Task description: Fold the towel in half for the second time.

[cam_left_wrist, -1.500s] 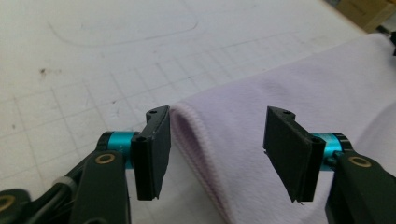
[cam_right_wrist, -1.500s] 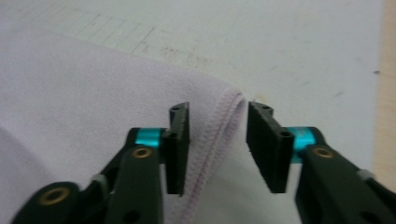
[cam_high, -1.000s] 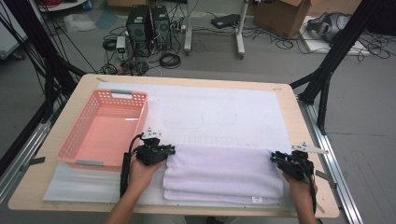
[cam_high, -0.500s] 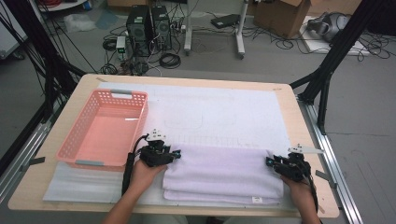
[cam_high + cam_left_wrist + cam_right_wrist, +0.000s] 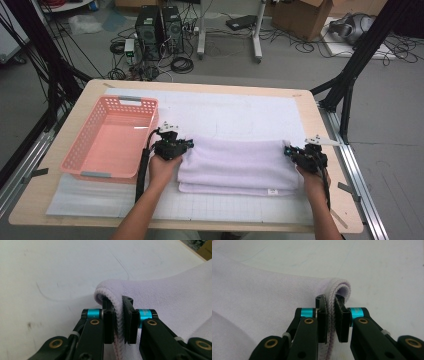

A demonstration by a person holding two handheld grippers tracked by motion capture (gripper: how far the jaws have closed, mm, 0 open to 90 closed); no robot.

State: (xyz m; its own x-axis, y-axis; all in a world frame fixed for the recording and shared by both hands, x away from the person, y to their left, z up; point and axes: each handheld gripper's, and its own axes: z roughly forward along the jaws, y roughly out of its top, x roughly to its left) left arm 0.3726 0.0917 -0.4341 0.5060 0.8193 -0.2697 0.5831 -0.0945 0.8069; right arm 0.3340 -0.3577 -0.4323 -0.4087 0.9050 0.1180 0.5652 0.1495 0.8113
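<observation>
A pale lilac towel (image 5: pixel 240 165) is lying on the white mat (image 5: pixel 235 112) at the near middle of the table (image 5: pixel 310 115), already doubled into a long band running left to right, with layered edges showing along its near side; a pink basket (image 5: pixel 87 150) is sitting just to its left, apart from the cloth. The left gripper (image 5: pixel 172 147) is pinching the towel's far left corner, and in the left gripper view its jaws are standing narrow with the ribbed hem (image 5: pixel 119 315) squeezed between them, the fabric curling over the jaw tips; the right gripper (image 5: pixel 305 154) is doing the same at the far right corner, its jaws likewise closed down on the rolled hem (image 5: pixel 331 315) in the right gripper view. Both hands are coming in from the near edge, each at one end of the band.

The step in hand appears to be a fold, with both far corners taken up together; whether the edge is being carried towards the near side or laid back down cannot be told from these pictures. The next move is probably calling for both grippers travelling level and at the same pace, keeping the edge taut between them so the layers are landing square; letting one corner slip, or one hand leading, would likely be skewing the fold.
</observation>
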